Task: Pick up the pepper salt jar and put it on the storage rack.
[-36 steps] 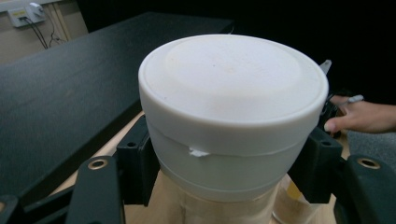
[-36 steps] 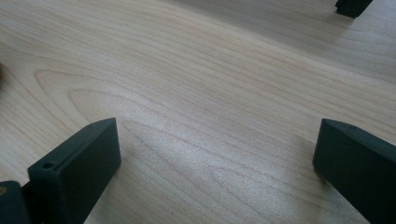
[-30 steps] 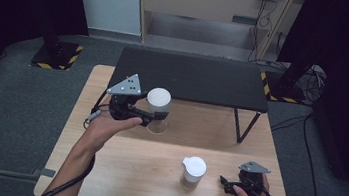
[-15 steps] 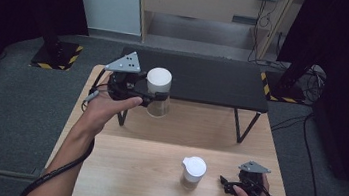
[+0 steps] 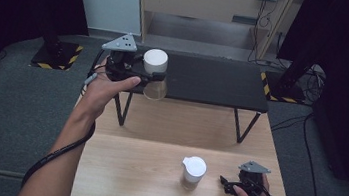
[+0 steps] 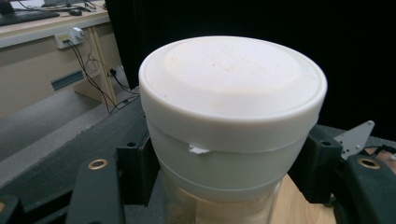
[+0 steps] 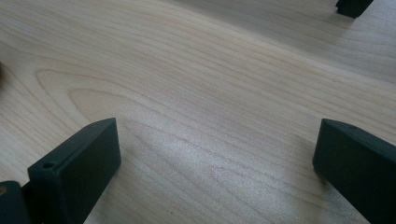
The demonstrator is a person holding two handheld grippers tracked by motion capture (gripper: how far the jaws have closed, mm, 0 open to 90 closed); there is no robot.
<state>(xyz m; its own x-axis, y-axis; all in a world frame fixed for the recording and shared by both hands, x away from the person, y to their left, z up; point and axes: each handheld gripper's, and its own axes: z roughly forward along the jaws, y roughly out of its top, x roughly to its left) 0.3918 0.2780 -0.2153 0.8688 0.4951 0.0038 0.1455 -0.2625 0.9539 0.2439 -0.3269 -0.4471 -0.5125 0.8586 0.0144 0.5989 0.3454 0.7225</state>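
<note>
A clear jar with a white lid (image 5: 155, 61) hangs in the air at the near left corner of the black raised shelf (image 5: 215, 80). My left gripper (image 5: 152, 78) is shut on it just below the lid. In the left gripper view the same jar (image 6: 233, 116) sits tight between the two black jaws of the left gripper (image 6: 224, 172). A second white-lidded jar (image 5: 193, 172) stands on the wooden table (image 5: 128, 173) near its front. Just right of that jar my right gripper (image 5: 226, 184) rests on the wood. Its jaws stand wide apart in the right gripper view, the right gripper (image 7: 215, 158) holding nothing.
The black shelf stands on thin legs (image 5: 237, 126) over the far half of the wooden table. Black stands with yellow-striped bases (image 5: 54, 55) flank the table on the grey floor. Cables (image 5: 304, 129) trail at the right. A pale wooden cabinet (image 5: 209, 1) lies beyond.
The left hand has lifted the held jar off the wooden table and carried it up and away toward the black shelf. The right gripper and the second jar have stayed put.
</note>
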